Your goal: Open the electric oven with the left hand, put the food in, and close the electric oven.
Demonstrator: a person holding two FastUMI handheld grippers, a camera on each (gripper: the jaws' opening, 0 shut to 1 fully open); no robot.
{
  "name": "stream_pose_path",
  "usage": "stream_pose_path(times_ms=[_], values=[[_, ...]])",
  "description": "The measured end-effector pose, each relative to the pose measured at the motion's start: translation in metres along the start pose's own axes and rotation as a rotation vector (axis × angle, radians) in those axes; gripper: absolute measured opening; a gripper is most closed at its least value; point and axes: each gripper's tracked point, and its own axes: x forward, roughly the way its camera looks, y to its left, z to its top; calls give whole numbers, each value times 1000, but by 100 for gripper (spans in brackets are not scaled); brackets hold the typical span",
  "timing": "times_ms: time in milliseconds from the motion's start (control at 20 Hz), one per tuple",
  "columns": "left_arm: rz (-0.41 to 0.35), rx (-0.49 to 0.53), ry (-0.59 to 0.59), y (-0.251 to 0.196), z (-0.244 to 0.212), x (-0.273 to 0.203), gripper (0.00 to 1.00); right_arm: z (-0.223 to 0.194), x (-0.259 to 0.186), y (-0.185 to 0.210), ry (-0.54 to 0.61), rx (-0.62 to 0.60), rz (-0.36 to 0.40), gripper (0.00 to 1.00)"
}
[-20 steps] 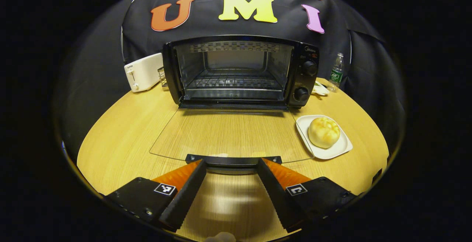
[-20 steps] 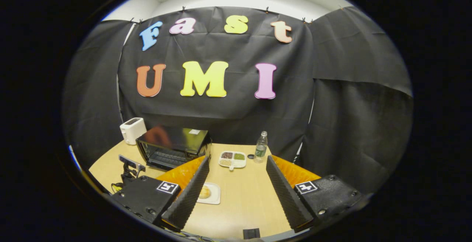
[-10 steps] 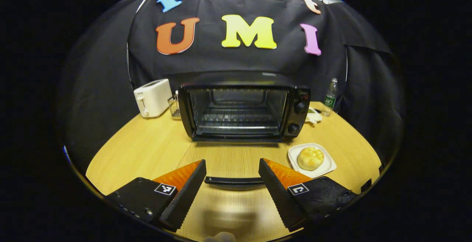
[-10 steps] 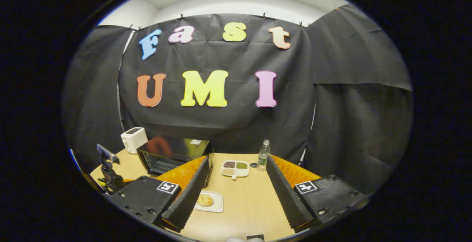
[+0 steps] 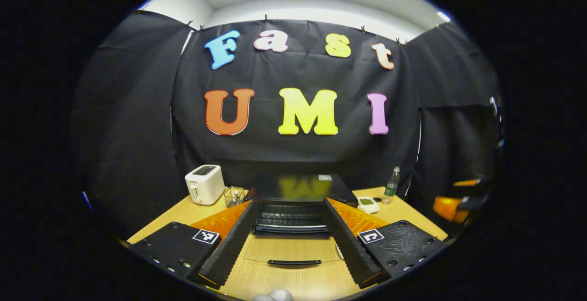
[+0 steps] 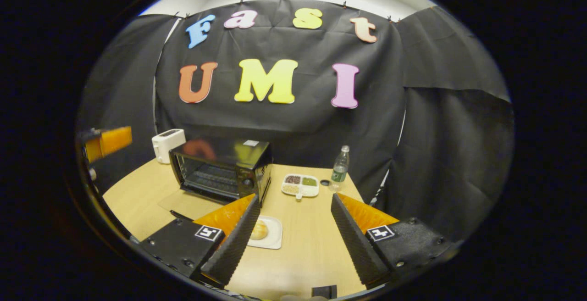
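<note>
The left gripper (image 5: 288,241) hangs released above the near table edge, fingers spread with nothing between them, facing the electric oven (image 5: 293,204). The oven's glass door (image 5: 289,251) lies fully down and flat over the wooden table (image 5: 183,211), its black handle (image 5: 294,262) nearest the gripper, leaving the wire rack open to reach.

The right gripper (image 6: 293,236) is likewise slack and empty, off the oven's knob side. The bun (image 6: 259,230) sits on a white square plate (image 6: 273,239) just in front of the oven's right corner, with bare tabletop beyond. A white toaster (image 6: 168,144) stands left of the oven; a sectioned dish (image 6: 300,185) and water bottle (image 6: 340,168) stand right. No label is legible.
</note>
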Motion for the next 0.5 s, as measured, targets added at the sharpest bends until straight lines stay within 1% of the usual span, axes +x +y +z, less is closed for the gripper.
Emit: stream_pose_path(times_ms=[200, 300, 500], values=[[18, 1, -64, 4, 43, -19, 93, -66, 29, 27, 131, 40, 52, 99], [17, 19, -90, 3, 56, -25, 92, -99, 50, 43, 193, 72, 79, 99], [16, 24, -112, 1, 69, -29, 92, -151, 93, 68, 290, 83, 97, 100]])
